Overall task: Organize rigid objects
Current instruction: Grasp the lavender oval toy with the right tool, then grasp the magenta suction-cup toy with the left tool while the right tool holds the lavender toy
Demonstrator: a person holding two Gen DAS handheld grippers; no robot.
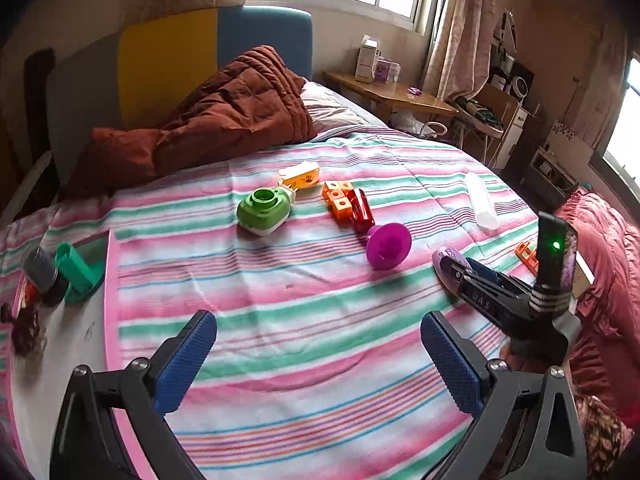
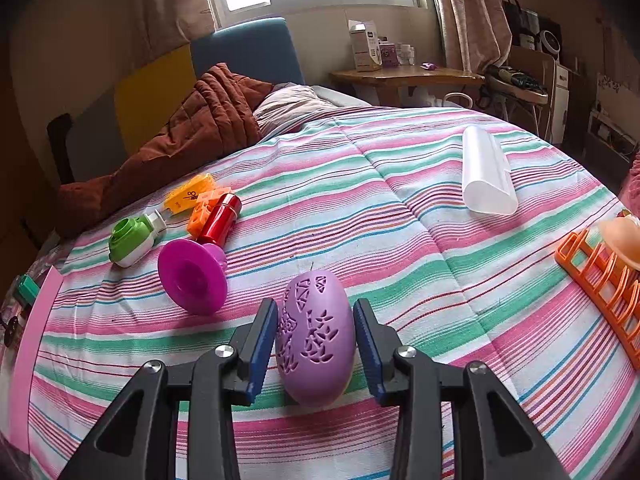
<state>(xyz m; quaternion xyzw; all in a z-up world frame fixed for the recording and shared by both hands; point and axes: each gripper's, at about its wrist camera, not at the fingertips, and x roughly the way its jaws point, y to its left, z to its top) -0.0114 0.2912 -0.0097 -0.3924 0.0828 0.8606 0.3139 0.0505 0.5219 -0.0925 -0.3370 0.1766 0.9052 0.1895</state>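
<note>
My right gripper (image 2: 315,322) is shut on a purple egg-shaped case with cut-out patterns (image 2: 314,336), held low over the striped bedspread; the case also shows in the left wrist view (image 1: 450,258). My left gripper (image 1: 318,342) is open and empty above the bedspread, to the left of the right gripper (image 1: 468,276). Ahead lie a magenta funnel-shaped piece (image 2: 192,276) (image 1: 388,246), a red cylinder (image 2: 220,218) (image 1: 362,210), orange cubes (image 1: 338,200), a green and white round device (image 1: 264,210) (image 2: 134,238) and a yellow box (image 1: 300,174).
A translucent white tube (image 2: 486,172) lies at the far right. An orange rack (image 2: 600,276) with a peach cup is at the right edge. A green holder and dark items (image 1: 76,268) sit at the left. A brown quilt (image 1: 208,120) is piled at the headboard.
</note>
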